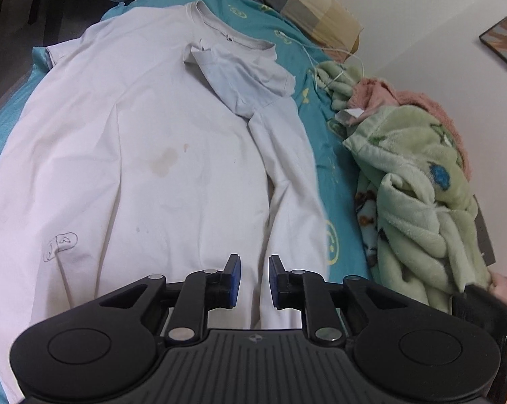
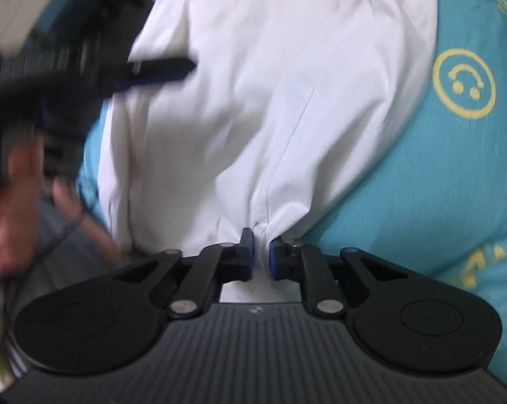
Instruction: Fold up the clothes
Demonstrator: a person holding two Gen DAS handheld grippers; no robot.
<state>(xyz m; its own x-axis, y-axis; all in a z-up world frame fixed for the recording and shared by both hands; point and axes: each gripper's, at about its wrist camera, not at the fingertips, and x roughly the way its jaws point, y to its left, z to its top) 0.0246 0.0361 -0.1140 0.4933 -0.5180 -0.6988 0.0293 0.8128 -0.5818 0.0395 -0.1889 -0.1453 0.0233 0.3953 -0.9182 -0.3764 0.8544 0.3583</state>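
While a white long-sleeved shirt (image 1: pixel 135 155) lies spread front-up across a bed covered by a teal sheet with yellow smiley faces (image 1: pixel 334 181), two handheld grippers work at its near end. The collar points away toward a checked pillow (image 1: pixel 297 0) at the head of the bed, and one sleeve is already doubled back over the chest (its cuff end lies crumpled just below the neckline), which suggests the fold is under way rather than finished.

From the right wrist view, the right gripper (image 2: pixel 261 249) has its blue-padded fingers clenched on a bunched piece of the shirt's edge; the cloth fans out from the pinch in taut creases, so the grip appears to be there to lift or drag this side over the body of the shirt.

From the left wrist view, the left gripper (image 1: pixel 254 281) hovers low over the hem area with its fingers released, a clear gap between the pads and no cloth caught in them. It seems placed to take a second hold or to pin the fabric flat.

Beside the shirt, well toward the wall, sits a heap of green fleece blanket (image 1: pixel 418 208) with a pink one (image 1: pixel 381 92) behind it. A brownish stain (image 1: pixel 164 163) marks the shirt's front. No basket, drawer or other container is in view.
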